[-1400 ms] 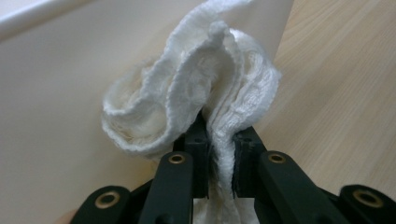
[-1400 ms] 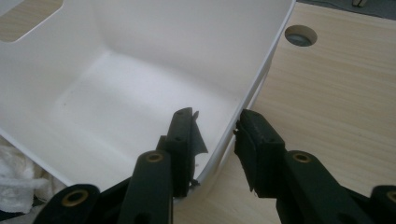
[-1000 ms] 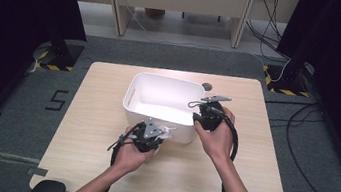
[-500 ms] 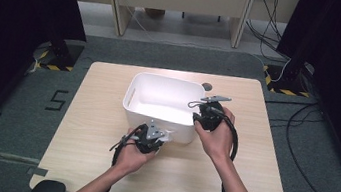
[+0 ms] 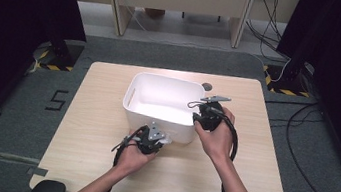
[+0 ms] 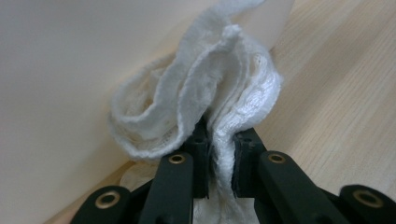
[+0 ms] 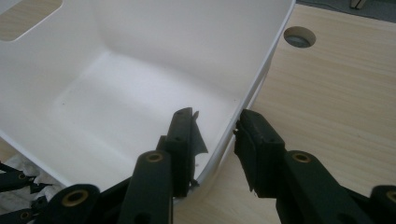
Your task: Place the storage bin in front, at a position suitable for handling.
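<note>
A white plastic bin (image 5: 161, 111) stands in the middle of the wooden table (image 5: 98, 131). My left gripper (image 5: 161, 137) is at the bin's near outer wall, shut on a bunched white cloth (image 5: 167, 139). In the left gripper view the cloth (image 6: 224, 84) sticks up between the jaws of the left gripper (image 6: 220, 154) and presses against the bin wall (image 6: 56, 93). My right gripper (image 5: 196, 119) sits at the bin's near right corner. In the right gripper view the right gripper (image 7: 217, 135) straddles the rim, one jaw inside the bin (image 7: 140, 84), one outside, clamped on the wall.
A round cable hole (image 5: 206, 86) lies in the tabletop just behind the bin, also seen as the hole (image 7: 299, 36) in the right gripper view. Bare wood spreads left, right and in front of the bin. Dark curtains and floor cables surround the table.
</note>
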Action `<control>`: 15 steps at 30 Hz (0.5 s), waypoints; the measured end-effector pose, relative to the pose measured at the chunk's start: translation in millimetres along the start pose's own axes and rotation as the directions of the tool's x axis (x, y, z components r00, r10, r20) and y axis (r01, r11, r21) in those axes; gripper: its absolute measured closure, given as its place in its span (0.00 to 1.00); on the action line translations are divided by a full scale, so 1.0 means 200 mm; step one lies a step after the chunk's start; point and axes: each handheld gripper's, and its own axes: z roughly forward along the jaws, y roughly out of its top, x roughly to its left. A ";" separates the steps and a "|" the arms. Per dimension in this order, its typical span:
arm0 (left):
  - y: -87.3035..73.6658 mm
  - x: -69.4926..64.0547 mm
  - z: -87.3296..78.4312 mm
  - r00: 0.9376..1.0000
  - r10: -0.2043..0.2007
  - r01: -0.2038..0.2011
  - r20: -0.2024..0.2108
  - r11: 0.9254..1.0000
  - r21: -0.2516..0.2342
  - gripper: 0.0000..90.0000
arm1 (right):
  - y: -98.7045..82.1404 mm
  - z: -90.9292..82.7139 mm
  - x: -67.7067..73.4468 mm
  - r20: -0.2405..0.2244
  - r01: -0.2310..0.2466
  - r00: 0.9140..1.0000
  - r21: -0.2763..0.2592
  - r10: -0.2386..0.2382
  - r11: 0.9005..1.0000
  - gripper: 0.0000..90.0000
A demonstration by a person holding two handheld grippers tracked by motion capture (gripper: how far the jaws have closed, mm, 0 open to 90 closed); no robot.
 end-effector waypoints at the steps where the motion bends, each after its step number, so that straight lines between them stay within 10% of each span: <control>1: 0.00 0.00 0.00 1.000 0.004 -0.004 -0.002 1.000 0.004 0.89 | 0.00 0.00 0.00 0.001 0.001 1.000 0.000 -0.001 1.000 0.75; 15: 0.05 -0.05 0.03 0.999 0.041 -0.041 0.015 0.999 0.014 0.89 | 0.00 0.00 0.00 0.005 0.002 1.000 0.001 -0.002 1.000 0.75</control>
